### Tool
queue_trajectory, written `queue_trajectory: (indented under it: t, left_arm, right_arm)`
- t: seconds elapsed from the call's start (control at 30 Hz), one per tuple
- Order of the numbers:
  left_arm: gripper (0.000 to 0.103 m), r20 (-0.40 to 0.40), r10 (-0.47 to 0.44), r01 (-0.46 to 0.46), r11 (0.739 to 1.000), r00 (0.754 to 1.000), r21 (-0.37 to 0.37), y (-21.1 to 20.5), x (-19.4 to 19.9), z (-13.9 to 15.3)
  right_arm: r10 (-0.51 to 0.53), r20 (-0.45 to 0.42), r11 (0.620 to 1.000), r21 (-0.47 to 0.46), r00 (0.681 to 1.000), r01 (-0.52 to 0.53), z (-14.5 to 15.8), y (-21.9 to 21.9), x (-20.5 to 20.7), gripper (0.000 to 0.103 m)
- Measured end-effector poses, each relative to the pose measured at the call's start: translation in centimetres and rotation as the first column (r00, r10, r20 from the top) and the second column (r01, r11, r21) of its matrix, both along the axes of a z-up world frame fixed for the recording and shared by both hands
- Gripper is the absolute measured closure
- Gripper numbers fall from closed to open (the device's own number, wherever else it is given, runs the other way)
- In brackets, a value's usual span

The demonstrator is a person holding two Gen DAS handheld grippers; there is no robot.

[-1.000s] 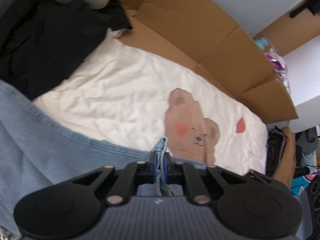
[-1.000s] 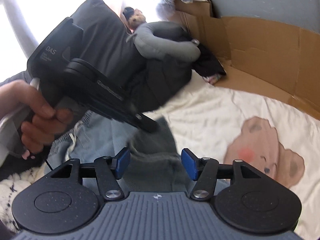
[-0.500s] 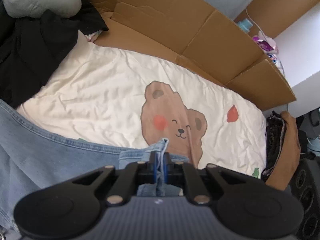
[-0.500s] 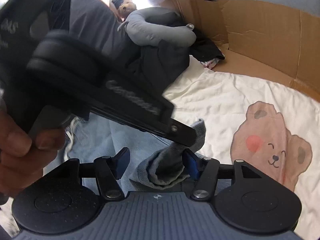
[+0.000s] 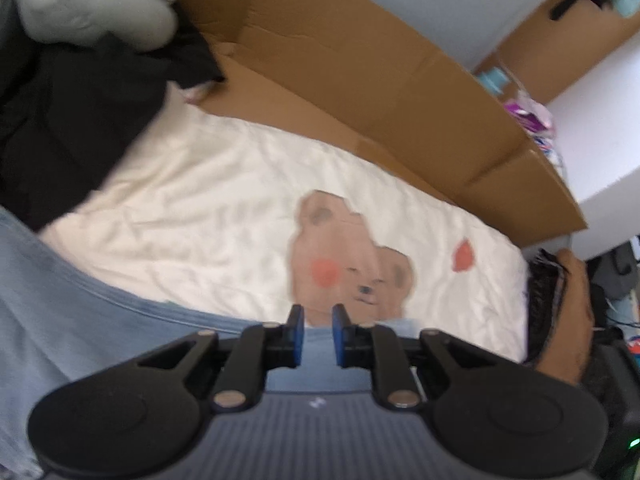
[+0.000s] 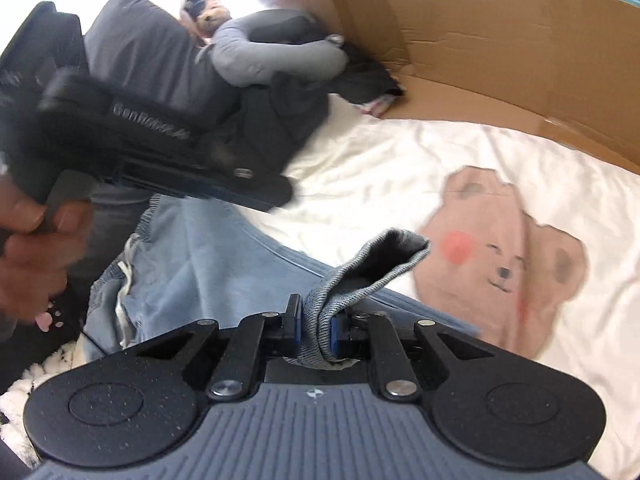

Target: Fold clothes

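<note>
Light blue jeans [image 5: 80,320] lie across a white bedsheet, their waistband at the left [image 6: 120,280]. My right gripper [image 6: 316,326] is closing, and its blue pads press on a bunched leg hem [image 6: 392,256] that sticks up past the tips. My left gripper [image 5: 318,330] is opening; a narrow gap shows between its pads with no cloth in it, only denim lying below. In the right wrist view the left gripper [image 6: 276,194] hovers above the jeans, held by a hand [image 6: 36,240].
The bedsheet [image 5: 224,216] carries a brown bear print [image 5: 352,264]. Cardboard sheets [image 5: 360,80] line the far side. A pile of dark clothes [image 5: 60,128] and a grey neck pillow [image 5: 92,20] sit at the far left. A brown item [image 5: 576,312] lies at the right edge.
The left gripper has let go of the denim hem and its pads have parted. The right gripper's jaws, wide apart before, have closed on the hem.
</note>
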State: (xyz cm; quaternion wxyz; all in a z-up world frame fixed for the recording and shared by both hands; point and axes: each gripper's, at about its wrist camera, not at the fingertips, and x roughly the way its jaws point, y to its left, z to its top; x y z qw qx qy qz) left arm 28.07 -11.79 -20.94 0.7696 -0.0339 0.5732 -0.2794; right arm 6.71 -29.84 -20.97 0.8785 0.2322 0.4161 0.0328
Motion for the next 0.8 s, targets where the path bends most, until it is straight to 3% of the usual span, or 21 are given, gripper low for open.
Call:
queue_trajectory:
  t: [0.43, 0.8]
  left_arm:
    - [0.084, 0.033, 0.118, -0.122, 0.983, 0.992, 0.134, 7.8, 4.2, -1.8]
    - [0.083, 0.042, 0.161, -0.166, 0.967, 0.986, 0.19, 11.4, 5.4, -2.1]
  right_arm:
    - [-0.108, -0.09, 0.981, -0.169, 0.99, 0.091, 1.6, -5.5, -5.4, 0.094]
    - [-0.298, -0.165, 0.932, -0.261, 0.94, 0.25, 3.3, -10.8, -11.9, 0.099]
